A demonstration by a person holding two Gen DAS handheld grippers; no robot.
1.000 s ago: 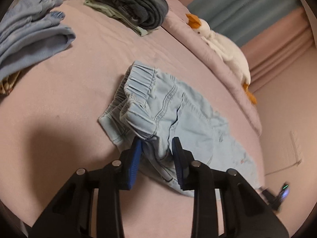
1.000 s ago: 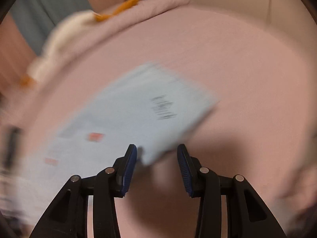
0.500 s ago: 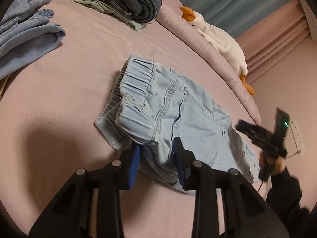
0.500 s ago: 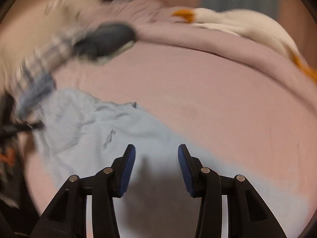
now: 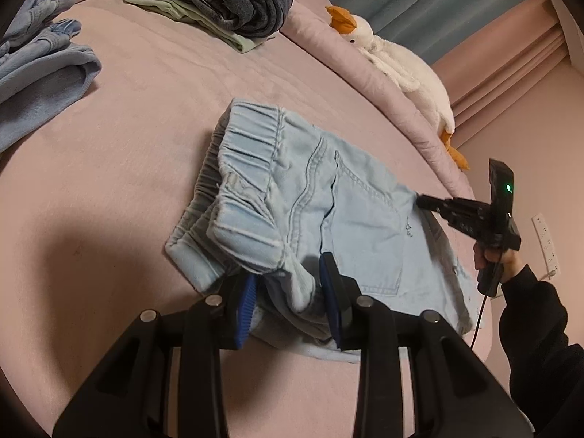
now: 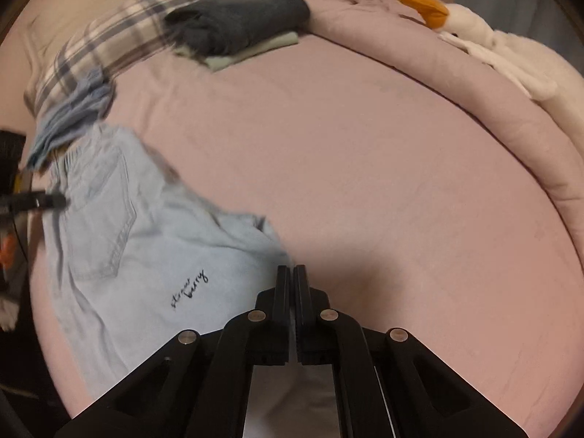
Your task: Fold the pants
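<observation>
Light blue denim pants (image 5: pixel 328 197) lie folded on the pink bed, elastic waistband toward the far left. My left gripper (image 5: pixel 290 292) holds a bunch of the pants' near waistband corner between its blue pads, which stand partly apart around the thick fabric. In the right wrist view the pants (image 6: pixel 146 255) show a back pocket and black script. My right gripper (image 6: pixel 291 273) is shut at the pants' right edge; a thin strip of pale fabric shows between its jaws. The right gripper also shows in the left wrist view (image 5: pixel 427 202), at the pants' far edge.
A stack of dark grey and green folded clothes (image 5: pixel 226 3) sits at the back. Blue garments (image 5: pixel 40 73) lie at the left. A white plush goose (image 5: pixel 398 62) rests on the rolled pink blanket (image 6: pixel 511 116). A plaid pillow (image 6: pixel 98 47) is at the back left.
My right gripper swung over to the pants' edge and went from open to shut on it. My left gripper kept its hold on the waistband corner.
</observation>
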